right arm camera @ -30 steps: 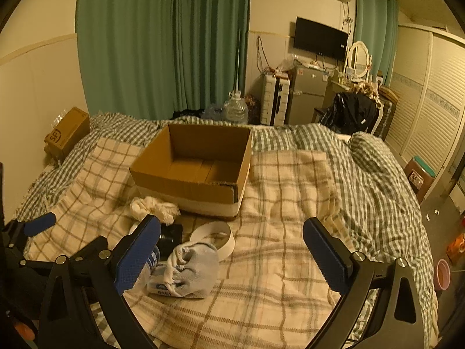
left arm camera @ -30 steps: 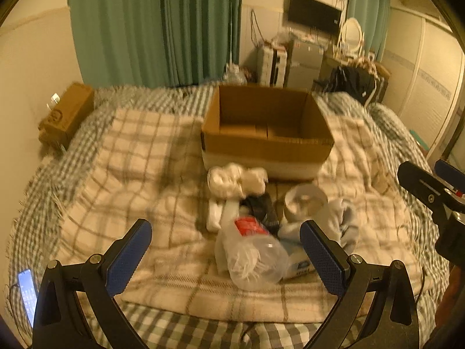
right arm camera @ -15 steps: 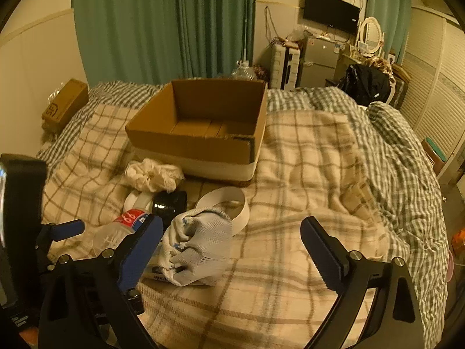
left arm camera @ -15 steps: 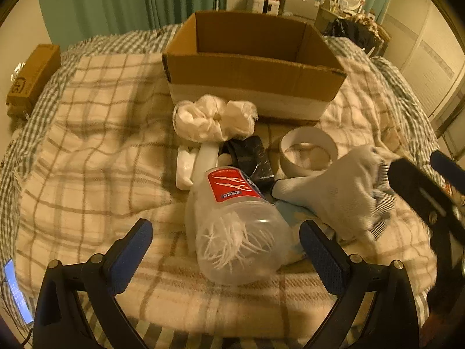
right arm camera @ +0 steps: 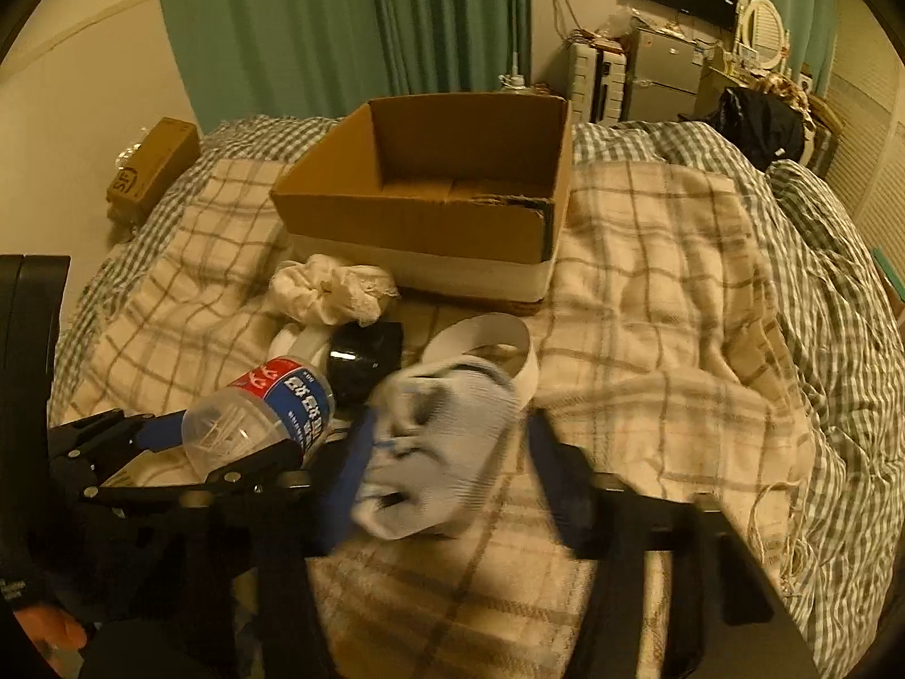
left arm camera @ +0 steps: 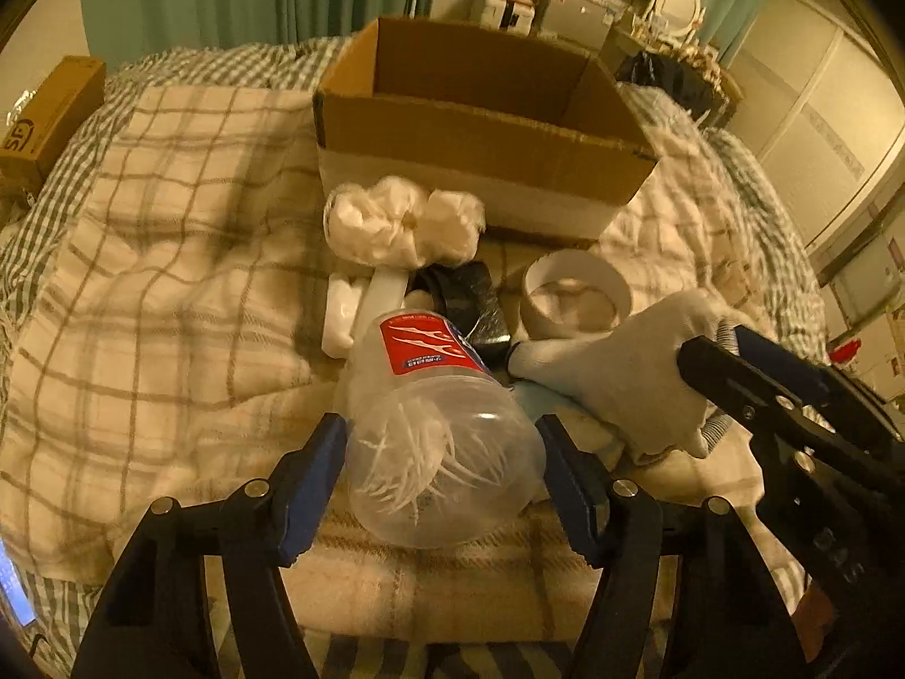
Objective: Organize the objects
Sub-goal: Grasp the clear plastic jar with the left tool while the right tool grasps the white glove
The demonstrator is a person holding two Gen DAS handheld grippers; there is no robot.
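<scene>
A clear plastic bottle [left arm camera: 435, 430] with a red and blue label lies on the plaid blanket, base towards me. My left gripper [left arm camera: 441, 469] has its pads on both sides of the bottle's base. A white glove [left arm camera: 622, 379] lies right of the bottle; it also shows in the right wrist view [right arm camera: 447, 441]. My right gripper [right arm camera: 452, 469] straddles the glove, jaws closing around it, with a gap on the right side. The open cardboard box [left arm camera: 486, 130] stands behind, also seen in the right wrist view [right arm camera: 430, 192].
In front of the box lie a crumpled white bag [left arm camera: 401, 220], a black tape roll [left arm camera: 469, 305], a white ring [left arm camera: 571, 294] and a small white bottle [left arm camera: 339, 317]. A small brown box [left arm camera: 45, 113] sits at the bed's far left.
Both grippers moved forward and down onto the pile. The left jaws narrowed around the bottle's base; the right jaws narrowed around the glove.
</scene>
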